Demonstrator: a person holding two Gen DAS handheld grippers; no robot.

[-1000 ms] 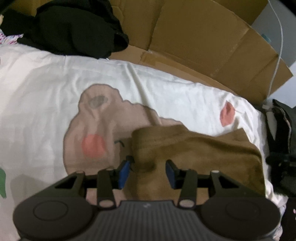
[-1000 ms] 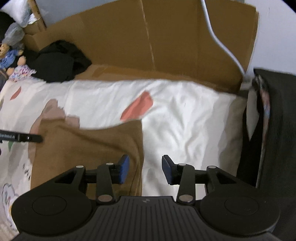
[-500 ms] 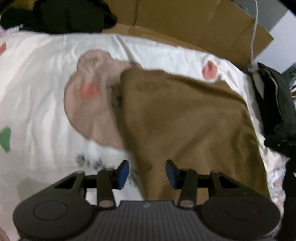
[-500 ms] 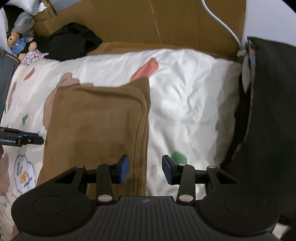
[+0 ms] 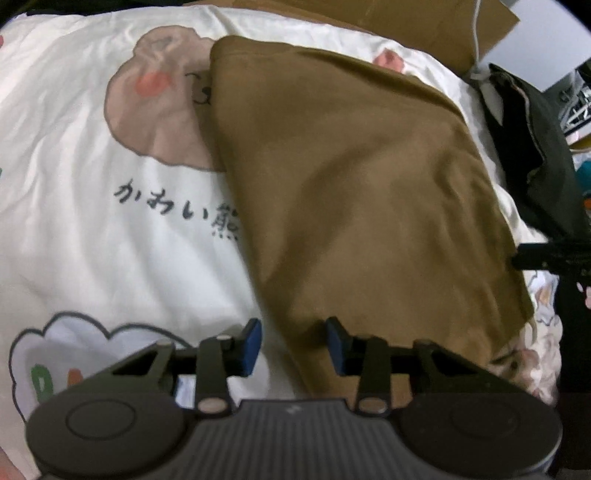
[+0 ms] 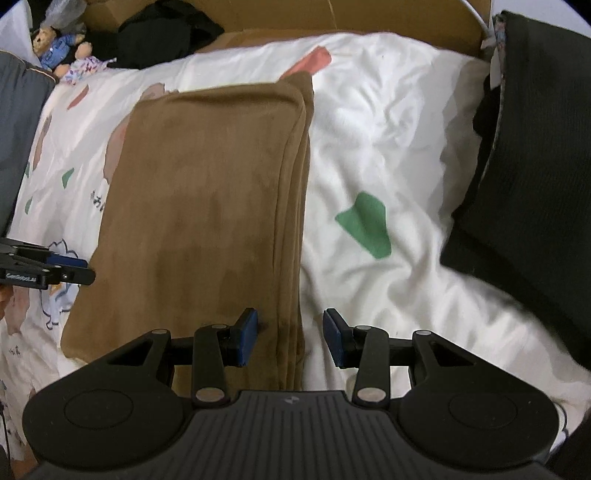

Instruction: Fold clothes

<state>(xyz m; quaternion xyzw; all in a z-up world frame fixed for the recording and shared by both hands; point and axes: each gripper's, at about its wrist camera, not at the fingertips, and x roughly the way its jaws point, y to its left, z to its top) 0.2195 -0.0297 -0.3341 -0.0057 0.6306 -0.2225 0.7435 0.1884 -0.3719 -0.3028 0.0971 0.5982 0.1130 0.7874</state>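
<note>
Although both sets of jaws stand wide and hold nothing, the brown garment (image 6: 207,206) lies directly ahead of them as a long rectangle on the printed bedsheet (image 6: 373,140). Layered edges stacked along its right side indicate that at least one lengthwise fold is in place.

The right gripper (image 6: 290,336) straddles that layered edge at the near end: one jaw sits above the cloth, the other above bare sheet. The left gripper (image 5: 293,341) straddles the opposite long edge in the same manner.

Step in hand, as a judgement: the rectangle is either a finished fold just released or an intermediate shape awaiting a crosswise fold. The pictures do not settle which. If a further fold is intended, both near corners must be pinched through all layers together, so that the stack does not shear apart.

Edges and clearance:
- Ahead of the jaws, the far end of the garment stops short of the cardboard (image 6: 280,22).
- Right of the right jaws, open sheet extends to a black cushion (image 6: 528,177).
- Left of the left jaws, open sheet extends to the frame edge.
- A black clothing heap (image 6: 166,33) and a soft toy (image 6: 55,40) lie at the far left, well apart.
</note>
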